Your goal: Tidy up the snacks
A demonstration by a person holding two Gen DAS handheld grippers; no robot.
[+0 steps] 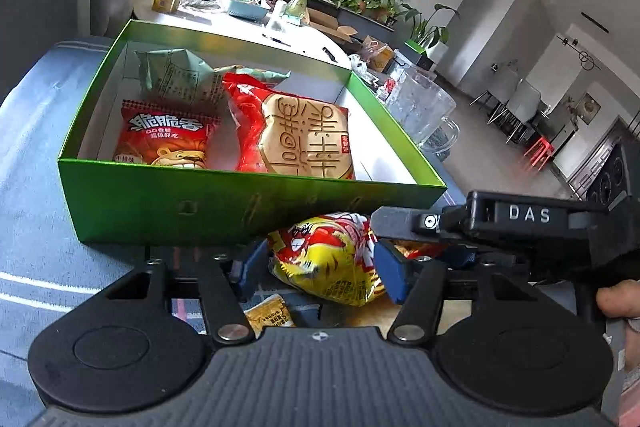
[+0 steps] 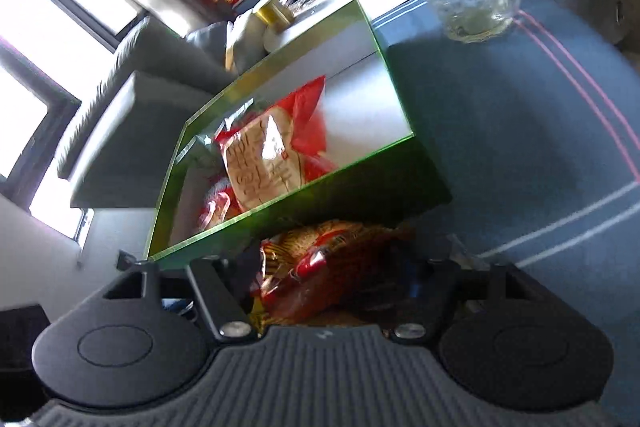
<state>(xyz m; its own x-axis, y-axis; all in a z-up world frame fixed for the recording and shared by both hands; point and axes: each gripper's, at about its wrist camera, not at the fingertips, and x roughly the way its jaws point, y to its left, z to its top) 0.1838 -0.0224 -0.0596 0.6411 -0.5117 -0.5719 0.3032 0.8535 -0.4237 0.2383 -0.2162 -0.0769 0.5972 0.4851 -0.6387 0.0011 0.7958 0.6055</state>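
The left gripper (image 1: pixel 316 267) pinches a yellow-red snack packet (image 1: pixel 328 263), probably to lift it into the green box (image 1: pixel 240 203) just beyond. The right gripper (image 2: pixel 332 279) clamps a red snack bag (image 2: pixel 320 267) beside that box, where other snacks lie.

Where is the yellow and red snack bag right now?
In the left wrist view, the yellow and red snack bag lies outside the green box, against its near wall, between the blue pads of the left tongs.
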